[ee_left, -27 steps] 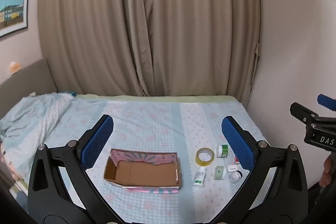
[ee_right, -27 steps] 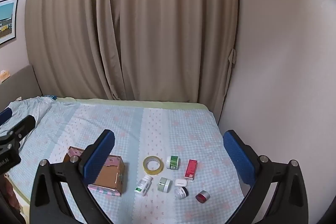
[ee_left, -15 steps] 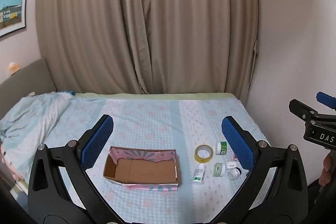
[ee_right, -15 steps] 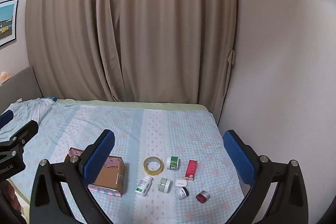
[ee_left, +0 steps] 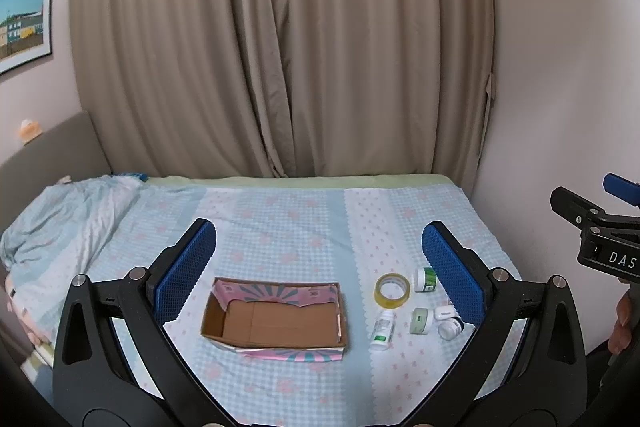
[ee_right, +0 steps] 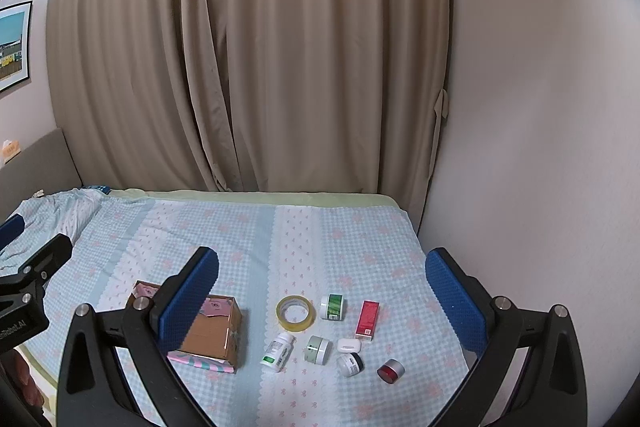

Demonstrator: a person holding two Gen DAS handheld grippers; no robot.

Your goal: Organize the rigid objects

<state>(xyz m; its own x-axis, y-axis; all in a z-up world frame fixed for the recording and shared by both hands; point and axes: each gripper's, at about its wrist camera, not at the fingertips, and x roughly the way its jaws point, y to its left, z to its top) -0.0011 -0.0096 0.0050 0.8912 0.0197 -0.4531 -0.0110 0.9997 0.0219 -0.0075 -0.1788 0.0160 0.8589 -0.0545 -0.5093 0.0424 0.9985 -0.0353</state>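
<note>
Small rigid objects lie clustered on the checked bedspread (ee_right: 360, 235): a tape roll (ee_right: 296, 313), a green-labelled jar (ee_right: 333, 306), a red box (ee_right: 368, 319), a white bottle (ee_right: 278, 346) and 4 small containers. Left of them sits the open cardboard box (ee_left: 276, 319). We hold our left gripper (ee_left: 320, 271) and right gripper (ee_right: 322, 295) spread wide and empty, both hovering nearer than the objects, well apart from them.

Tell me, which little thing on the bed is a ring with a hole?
The yellow tape roll, beside the cardboard box; the other small things are closed containers.
</note>
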